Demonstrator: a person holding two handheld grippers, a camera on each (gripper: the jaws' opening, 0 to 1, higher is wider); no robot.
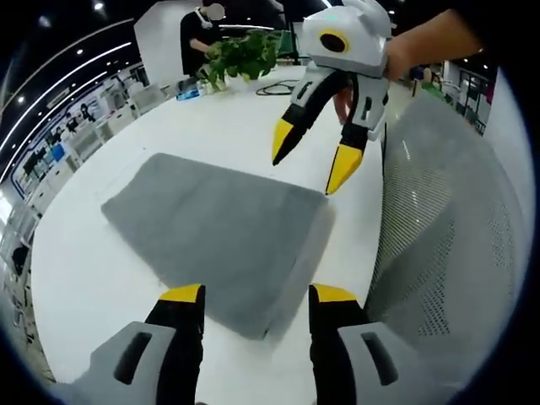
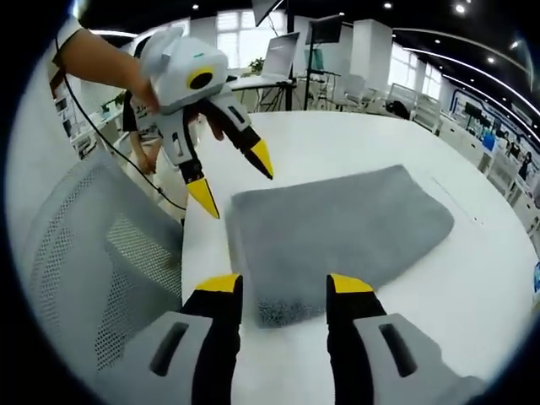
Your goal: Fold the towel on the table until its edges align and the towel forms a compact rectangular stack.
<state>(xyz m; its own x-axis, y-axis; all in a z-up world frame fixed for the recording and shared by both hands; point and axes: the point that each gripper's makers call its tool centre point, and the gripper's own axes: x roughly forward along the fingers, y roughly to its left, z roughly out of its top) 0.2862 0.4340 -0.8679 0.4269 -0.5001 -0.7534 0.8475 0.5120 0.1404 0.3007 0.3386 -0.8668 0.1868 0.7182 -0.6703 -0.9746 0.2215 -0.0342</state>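
Observation:
A grey towel (image 1: 219,232) lies folded flat on the white table (image 1: 110,287), with a thick doubled edge toward the grippers. In the left gripper view my left gripper (image 1: 257,295) stands open just short of the towel's near corner. The right gripper (image 1: 312,156) hangs open above the far right corner, held by a hand. In the right gripper view the towel (image 2: 337,224) reaches to my open right gripper (image 2: 285,284), its near edge lying between the jaws, which are not closed on it. The left gripper (image 2: 234,179) hovers open over the towel's left corner.
A grey mesh chair back (image 1: 439,219) (image 2: 93,253) stands close against the table's edge beside both grippers. At the table's far end there are a green plant (image 1: 245,55), a black cable and a person (image 1: 198,38). A laptop (image 2: 283,55) sits on a desk beyond.

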